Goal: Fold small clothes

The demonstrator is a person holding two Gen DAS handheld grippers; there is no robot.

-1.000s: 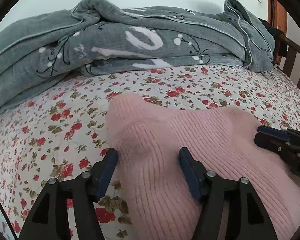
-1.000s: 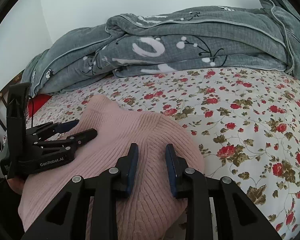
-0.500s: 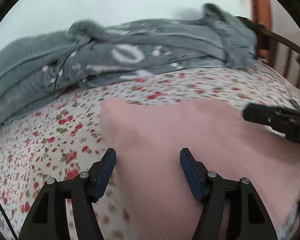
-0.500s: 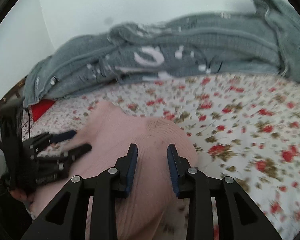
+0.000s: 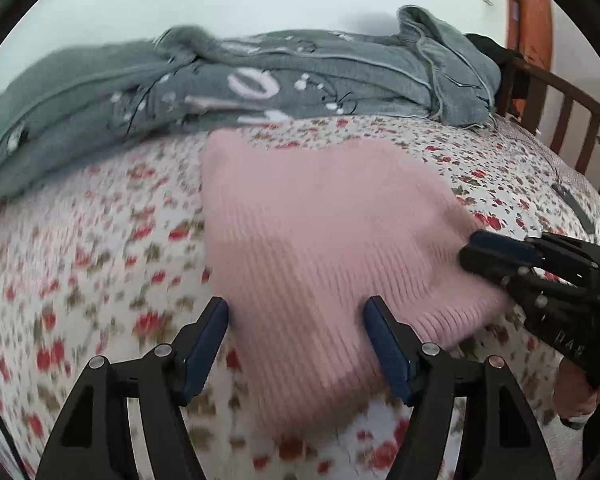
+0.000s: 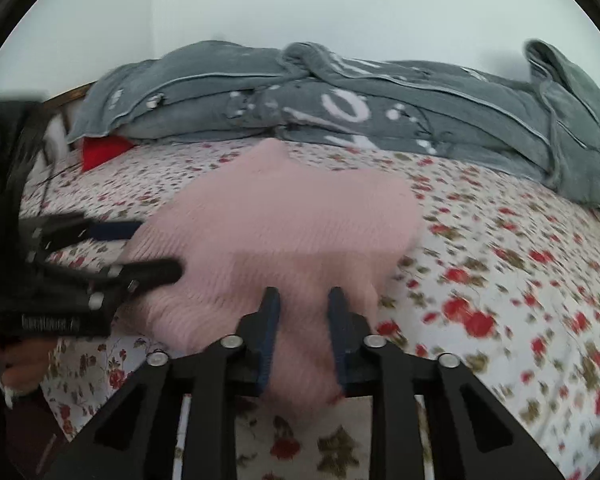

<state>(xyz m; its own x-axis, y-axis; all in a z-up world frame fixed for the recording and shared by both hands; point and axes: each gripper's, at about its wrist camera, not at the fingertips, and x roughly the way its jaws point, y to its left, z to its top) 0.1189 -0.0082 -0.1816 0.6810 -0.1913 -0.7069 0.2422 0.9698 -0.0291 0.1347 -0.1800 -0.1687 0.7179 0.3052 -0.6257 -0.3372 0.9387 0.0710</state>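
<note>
A pink ribbed knit garment (image 5: 320, 232) lies folded on the floral bedsheet (image 5: 100, 264); it also shows in the right wrist view (image 6: 284, 232). My left gripper (image 5: 296, 320) is open, its fingers straddling the garment's near left edge without gripping it. My right gripper (image 6: 302, 312) has its jaws partly closed with the garment's near edge between the pads. The right gripper also shows in the left wrist view (image 5: 496, 256), and the left gripper in the right wrist view (image 6: 140, 248).
A crumpled grey blanket (image 5: 260, 80) lies along the back of the bed by the white wall. A wooden bed rail (image 5: 564, 120) runs on the right. A red item (image 6: 104, 150) peeks out under the blanket at left.
Both grippers have drawn back toward the near edge of the bed, so more of the garment is in view. The left gripper stays open and the right stays narrow on the cloth.
</note>
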